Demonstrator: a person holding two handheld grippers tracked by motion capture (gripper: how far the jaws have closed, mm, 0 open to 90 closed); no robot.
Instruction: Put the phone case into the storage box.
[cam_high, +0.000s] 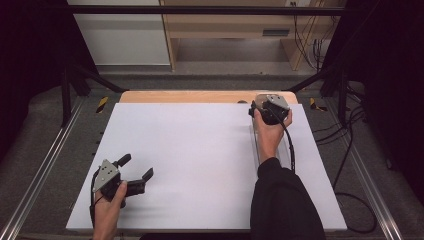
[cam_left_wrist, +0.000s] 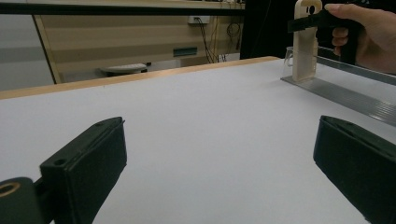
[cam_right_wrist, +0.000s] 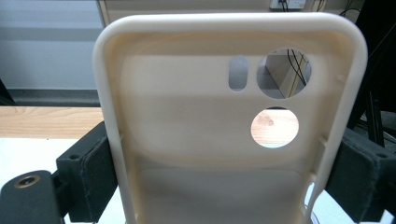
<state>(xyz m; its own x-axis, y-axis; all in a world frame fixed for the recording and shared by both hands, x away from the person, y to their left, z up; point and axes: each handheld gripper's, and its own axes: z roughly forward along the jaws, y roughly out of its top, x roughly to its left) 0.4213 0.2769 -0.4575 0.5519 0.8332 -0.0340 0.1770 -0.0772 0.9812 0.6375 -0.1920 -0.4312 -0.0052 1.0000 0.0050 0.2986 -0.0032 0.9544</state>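
Right gripper view: we find the right gripper (cam_right_wrist: 224, 172) clamped on both side edges of a cream phone case (cam_right_wrist: 229, 121), held upright at the far end of the clear rack (cam_left_wrist: 345, 95). We judge the grasp done; lifting or seating in that rack remains. Our left gripper (cam_high: 136, 175) rests well apart from the rack, jaws spread wide, holding nothing.

Count: one phone case (cam_right_wrist: 224, 140), cream, with three cut-outs, two round and one slot. One clear rack (cam_left_wrist: 345, 95) on the desk (cam_high: 200, 160). Two grippers, left (cam_high: 136, 168) and right (cam_high: 257, 107), two jaws each. Two hands were visible.
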